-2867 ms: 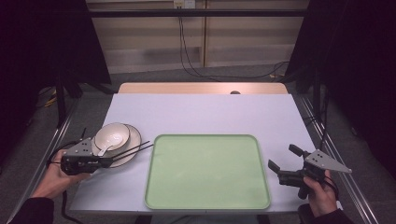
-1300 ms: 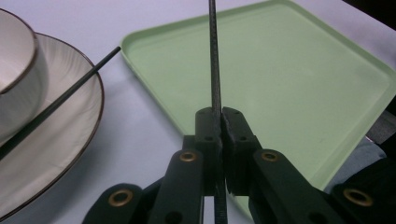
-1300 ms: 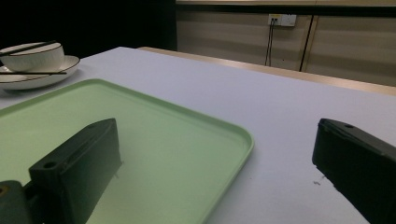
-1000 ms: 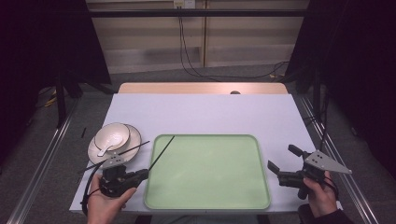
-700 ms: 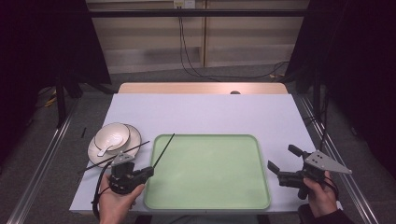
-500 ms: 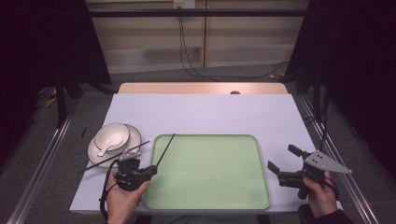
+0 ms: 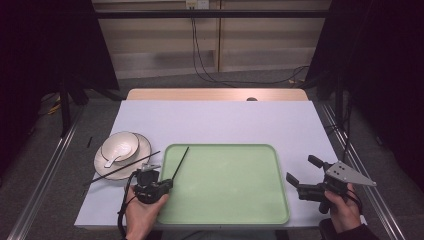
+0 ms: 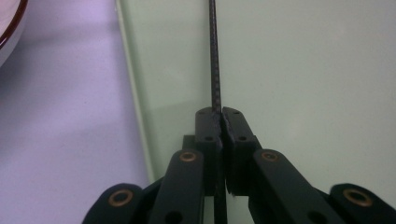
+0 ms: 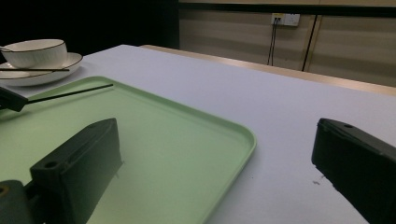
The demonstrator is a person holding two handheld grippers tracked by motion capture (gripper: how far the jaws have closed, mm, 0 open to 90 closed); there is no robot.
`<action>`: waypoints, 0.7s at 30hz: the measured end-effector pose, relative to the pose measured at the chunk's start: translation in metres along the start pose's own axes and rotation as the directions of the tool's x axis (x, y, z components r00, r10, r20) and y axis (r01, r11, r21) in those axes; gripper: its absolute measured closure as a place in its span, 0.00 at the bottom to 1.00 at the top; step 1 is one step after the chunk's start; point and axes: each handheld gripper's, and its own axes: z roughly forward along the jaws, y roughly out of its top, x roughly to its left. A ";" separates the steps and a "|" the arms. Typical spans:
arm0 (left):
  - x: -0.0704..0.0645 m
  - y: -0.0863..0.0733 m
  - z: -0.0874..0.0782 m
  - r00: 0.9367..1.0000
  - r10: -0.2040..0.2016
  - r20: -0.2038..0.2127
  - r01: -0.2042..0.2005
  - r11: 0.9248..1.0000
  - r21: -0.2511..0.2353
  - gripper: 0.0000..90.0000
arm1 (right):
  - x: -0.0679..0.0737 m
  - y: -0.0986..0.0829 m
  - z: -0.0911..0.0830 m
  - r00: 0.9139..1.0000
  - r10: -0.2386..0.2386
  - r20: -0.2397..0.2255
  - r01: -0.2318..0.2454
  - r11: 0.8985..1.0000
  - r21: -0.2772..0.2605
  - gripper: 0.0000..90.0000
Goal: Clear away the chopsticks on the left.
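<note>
High view: the left gripper pinches one thin black chopstick by its near end, over the left edge of the green tray; another chopstick lies across the plate with a bowl on the tabletop; the right gripper waits, jaws apart and empty.

Left gripper view: jaws squeezed tight on the chopstick; it looks light, stiff and slippery, so grip firmly near one end.

Right gripper view: jaws wide; the chopstick sticks out over the tray.

Smooth matt green tray, glossy white bowl
</note>
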 end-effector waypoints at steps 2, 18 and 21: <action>-0.001 -0.001 0.004 1.000 -0.007 -0.001 0.007 1.000 0.016 0.96 | 0.000 0.000 0.000 1.000 -0.002 -0.004 0.002 1.000 0.002 0.01; 0.002 -0.002 0.007 1.000 0.023 0.015 -0.024 0.999 0.029 0.94 | 0.000 0.000 0.000 1.000 -0.003 -0.004 0.003 1.000 0.006 0.01; 0.003 -0.002 0.007 0.999 0.037 0.023 -0.038 0.999 0.029 0.93 | 0.000 0.000 0.000 1.000 -0.003 -0.005 0.003 1.000 0.006 0.01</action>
